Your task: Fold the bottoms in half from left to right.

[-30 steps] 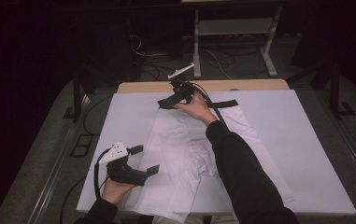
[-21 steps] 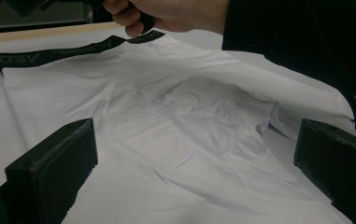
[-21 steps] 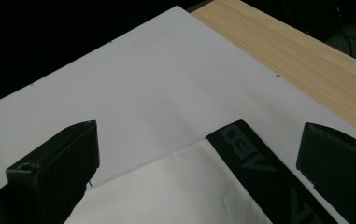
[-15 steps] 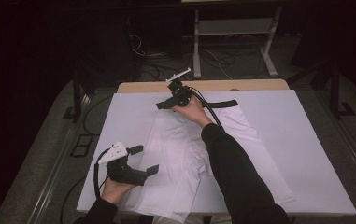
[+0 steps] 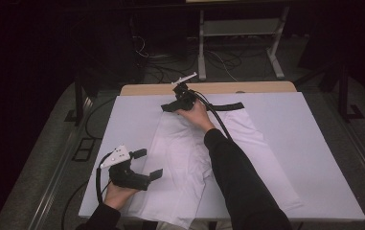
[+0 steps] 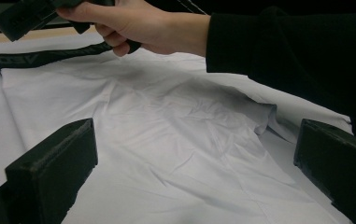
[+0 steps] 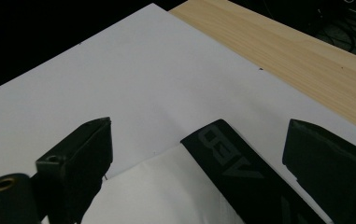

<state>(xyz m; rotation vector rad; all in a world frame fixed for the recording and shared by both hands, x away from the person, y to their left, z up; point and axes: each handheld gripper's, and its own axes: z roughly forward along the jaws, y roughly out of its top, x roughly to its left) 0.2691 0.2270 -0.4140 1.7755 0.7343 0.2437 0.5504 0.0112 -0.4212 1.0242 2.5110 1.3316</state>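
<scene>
High view: the right hand-held gripper (image 5: 174, 106), jaws spread, hovers at the tabletop's (image 5: 314, 143) twelve o'clock edge over the black waistband (image 5: 228, 106), whose length runs toward three o'clock; the left hand-held gripper (image 5: 147, 165) gapes at seven.

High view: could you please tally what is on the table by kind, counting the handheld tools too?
Garments, white with a black waistband: 1
White table covers: 1
Handheld tools, left tool and right tool: 2
Total: 4
</scene>
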